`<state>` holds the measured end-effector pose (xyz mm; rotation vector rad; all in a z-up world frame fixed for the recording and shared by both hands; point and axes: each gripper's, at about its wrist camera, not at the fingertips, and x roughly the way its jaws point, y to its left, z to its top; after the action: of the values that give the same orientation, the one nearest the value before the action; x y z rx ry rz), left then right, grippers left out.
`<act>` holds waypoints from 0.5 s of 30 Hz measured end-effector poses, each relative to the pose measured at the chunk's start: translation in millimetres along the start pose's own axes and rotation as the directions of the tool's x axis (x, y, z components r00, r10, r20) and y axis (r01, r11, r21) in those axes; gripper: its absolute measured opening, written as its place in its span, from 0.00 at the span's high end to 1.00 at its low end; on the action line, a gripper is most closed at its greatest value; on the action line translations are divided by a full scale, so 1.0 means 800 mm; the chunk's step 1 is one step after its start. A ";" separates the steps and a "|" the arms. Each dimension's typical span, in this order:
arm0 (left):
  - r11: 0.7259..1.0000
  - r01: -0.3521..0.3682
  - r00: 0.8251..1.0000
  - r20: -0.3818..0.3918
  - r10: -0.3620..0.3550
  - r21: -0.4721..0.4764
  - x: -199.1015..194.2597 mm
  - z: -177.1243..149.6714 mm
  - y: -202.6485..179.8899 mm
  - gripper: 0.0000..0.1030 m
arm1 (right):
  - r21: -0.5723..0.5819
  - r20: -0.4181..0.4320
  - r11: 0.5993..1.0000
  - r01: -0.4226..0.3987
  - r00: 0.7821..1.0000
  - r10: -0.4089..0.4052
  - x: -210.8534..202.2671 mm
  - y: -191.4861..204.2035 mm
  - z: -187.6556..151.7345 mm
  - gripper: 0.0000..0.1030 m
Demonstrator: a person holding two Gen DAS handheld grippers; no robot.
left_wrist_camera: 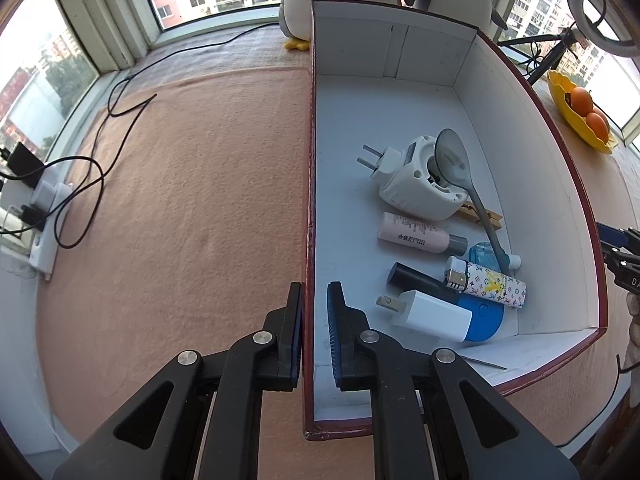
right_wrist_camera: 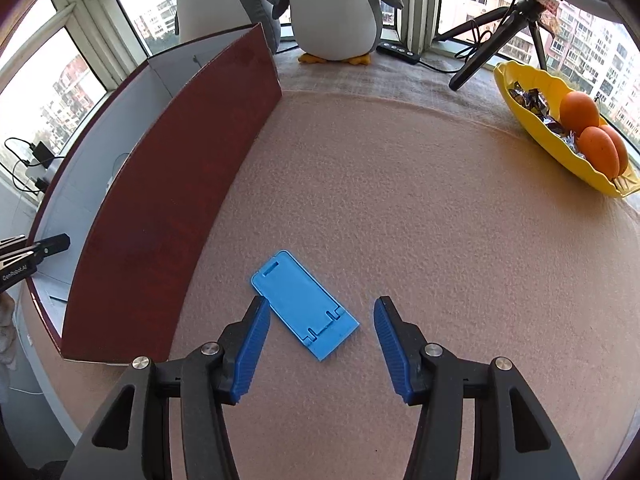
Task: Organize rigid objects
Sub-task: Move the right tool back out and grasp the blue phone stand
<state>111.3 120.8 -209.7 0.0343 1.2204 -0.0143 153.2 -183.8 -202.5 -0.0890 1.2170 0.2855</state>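
A dark red box with a white inside (left_wrist_camera: 360, 96) stands on the pink mat. In it lie a white plug adapter (left_wrist_camera: 416, 184), a grey spoon (left_wrist_camera: 452, 156), a pink bottle (left_wrist_camera: 416, 236), a patterned lighter (left_wrist_camera: 488, 284), a white charger (left_wrist_camera: 432, 316) and more. My left gripper (left_wrist_camera: 314, 332) straddles the box's left wall, one finger on each side, with a small gap on the inside. A flat blue phone stand (right_wrist_camera: 304, 304) lies on the mat beside the box (right_wrist_camera: 172, 208). My right gripper (right_wrist_camera: 320, 348) is open, its fingers on either side of the stand's near end.
Two plush penguins (right_wrist_camera: 332, 12) stand at the back by the windows. A yellow dish with oranges (right_wrist_camera: 560, 132) sits at the right. A power strip with cables (left_wrist_camera: 44, 216) lies at the left edge. A tripod (right_wrist_camera: 496, 36) stands at the back right.
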 end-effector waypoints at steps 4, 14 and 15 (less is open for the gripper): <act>1.000 0.004 1.000 -0.004 -0.004 0.015 0.001 0.001 0.000 0.89 | -0.039 -0.018 0.999 0.031 0.999 -0.032 0.010 0.010 -0.001 0.50; 1.000 0.018 1.000 -0.004 -0.018 0.013 0.003 0.002 0.002 0.89 | -0.141 -0.080 0.987 0.079 0.993 -0.091 0.043 0.030 0.005 0.49; 1.000 0.019 1.000 -0.004 -0.019 0.013 0.003 0.002 0.002 0.89 | -0.147 -0.085 0.985 0.085 0.991 -0.098 0.046 0.031 0.006 0.49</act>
<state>113.5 122.7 -211.7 0.0341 1.2242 -0.0382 162.7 -152.9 -233.5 -0.2850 1.2794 0.2908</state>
